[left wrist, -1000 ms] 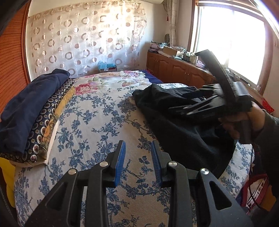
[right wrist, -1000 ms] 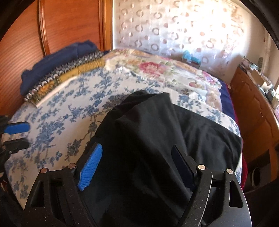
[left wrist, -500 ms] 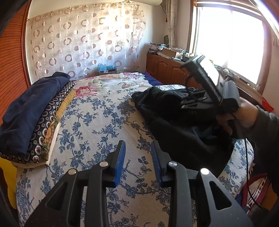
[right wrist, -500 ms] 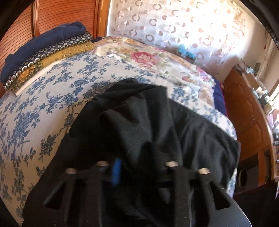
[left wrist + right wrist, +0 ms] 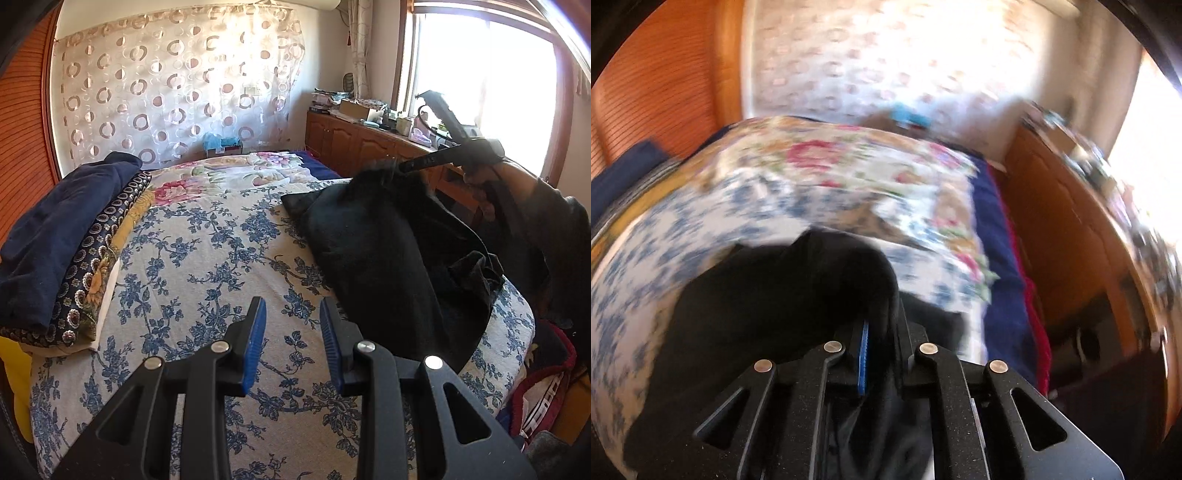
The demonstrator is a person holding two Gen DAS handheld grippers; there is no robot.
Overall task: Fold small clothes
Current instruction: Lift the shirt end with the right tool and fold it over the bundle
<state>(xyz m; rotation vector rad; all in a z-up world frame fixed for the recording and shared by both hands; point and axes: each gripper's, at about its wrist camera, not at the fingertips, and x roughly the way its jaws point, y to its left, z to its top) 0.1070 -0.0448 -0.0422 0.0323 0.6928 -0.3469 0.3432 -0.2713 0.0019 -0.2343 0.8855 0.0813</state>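
Pinching a fold of the black garment (image 5: 783, 314) between nearly closed blue pads, the right gripper (image 5: 882, 332) is lifting its far edge off the floral bedsheet (image 5: 207, 258). The left gripper (image 5: 291, 321) is hovering over the sheet, jaws parted, gripping nothing.

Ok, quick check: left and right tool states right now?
Left tool: open, holding nothing, above the floral bedspread.
Right tool: shut on the black garment, lifting one part of it off the bed.
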